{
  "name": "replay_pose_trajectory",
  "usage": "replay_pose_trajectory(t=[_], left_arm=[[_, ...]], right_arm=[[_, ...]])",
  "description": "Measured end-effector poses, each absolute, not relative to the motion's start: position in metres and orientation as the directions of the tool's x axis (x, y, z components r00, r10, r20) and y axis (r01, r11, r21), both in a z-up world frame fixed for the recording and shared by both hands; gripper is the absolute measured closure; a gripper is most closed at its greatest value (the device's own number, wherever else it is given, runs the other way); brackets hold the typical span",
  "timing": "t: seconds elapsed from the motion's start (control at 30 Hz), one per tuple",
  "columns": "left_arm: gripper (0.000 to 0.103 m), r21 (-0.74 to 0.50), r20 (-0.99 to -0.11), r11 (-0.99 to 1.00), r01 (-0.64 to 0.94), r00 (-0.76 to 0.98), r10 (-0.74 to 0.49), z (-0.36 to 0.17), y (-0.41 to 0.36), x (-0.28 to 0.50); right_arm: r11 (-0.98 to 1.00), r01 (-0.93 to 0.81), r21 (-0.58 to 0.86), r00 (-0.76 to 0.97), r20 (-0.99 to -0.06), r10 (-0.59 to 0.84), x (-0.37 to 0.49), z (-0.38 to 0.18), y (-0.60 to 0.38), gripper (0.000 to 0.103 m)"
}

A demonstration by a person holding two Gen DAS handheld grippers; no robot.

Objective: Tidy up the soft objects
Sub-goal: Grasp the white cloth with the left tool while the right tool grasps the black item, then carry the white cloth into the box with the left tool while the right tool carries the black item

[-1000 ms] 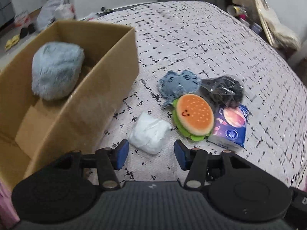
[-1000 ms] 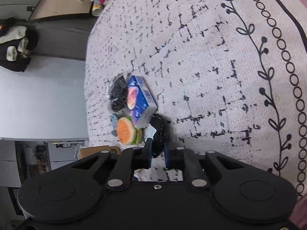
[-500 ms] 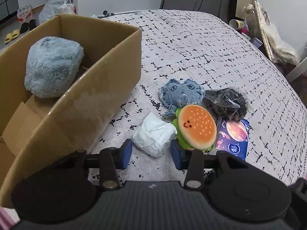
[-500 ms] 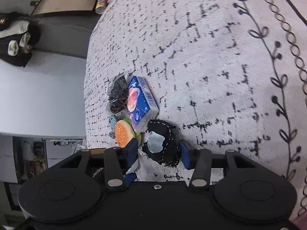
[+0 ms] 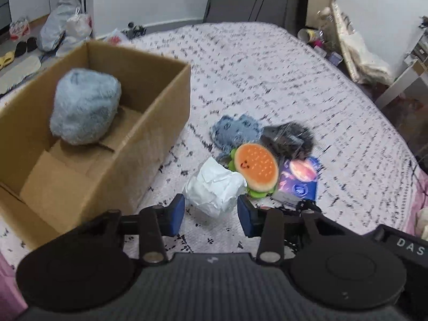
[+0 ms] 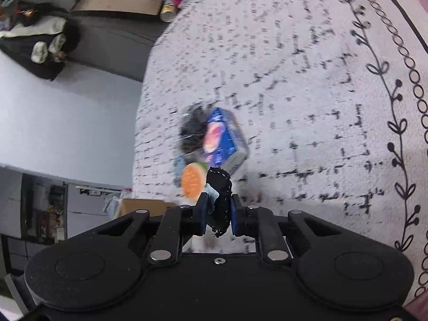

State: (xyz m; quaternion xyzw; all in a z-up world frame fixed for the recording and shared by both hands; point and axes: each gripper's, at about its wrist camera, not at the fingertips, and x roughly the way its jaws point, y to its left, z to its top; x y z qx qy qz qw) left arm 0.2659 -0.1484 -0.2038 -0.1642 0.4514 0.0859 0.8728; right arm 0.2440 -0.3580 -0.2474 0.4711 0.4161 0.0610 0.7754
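Our right gripper (image 6: pixel 217 211) pinches a limp black stitched pouch (image 6: pixel 219 195) above the bed (image 6: pixel 307 80). Our left gripper (image 5: pixel 211 211), open, flanks the crumpled white wad (image 5: pixel 215 187) beside the cardboard box (image 5: pixel 149 123); light and squashy, we'd grip mid-bulk.

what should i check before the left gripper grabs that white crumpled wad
1. Left gripper open: ok.
2. White crumpled wad between the fingers: not ok, only its near edge is.
3. Burger plush out of the grasp: not ok, it touches the wad.
4. Cardboard box has room beside the fluffy blue plush: ok.
5. Right gripper secure on the black stitched pouch: ok.
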Motion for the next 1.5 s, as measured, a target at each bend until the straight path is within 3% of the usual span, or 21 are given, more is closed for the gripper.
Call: replay_pose_trajectory(t=[0.3,0.8,1.5], left_arm=[[0.062,-0.244,-0.780,0.927,-0.284,0.625,-0.014,-0.162,-0.130,0.252],[0.061,-0.269,-0.725,0.925,-0.267,0.689,-0.012,-0.108,-0.080,0.229],[0.061,-0.290,-0.714,0.901,-0.324,0.699,0.021,-0.105,0.010,0.229]], right_arm=[[0.588,0.123,0.800,0.699,-0.490,0.520,0.229,-0.196,-0.338,0.086],[0.674,-0.008,0.738,0.732,-0.455,0.507,0.219,-0.161,-0.311,0.086],[0.687,-0.182,0.703,0.714,-0.386,0.584,0.211,-0.142,-0.253,0.086]])
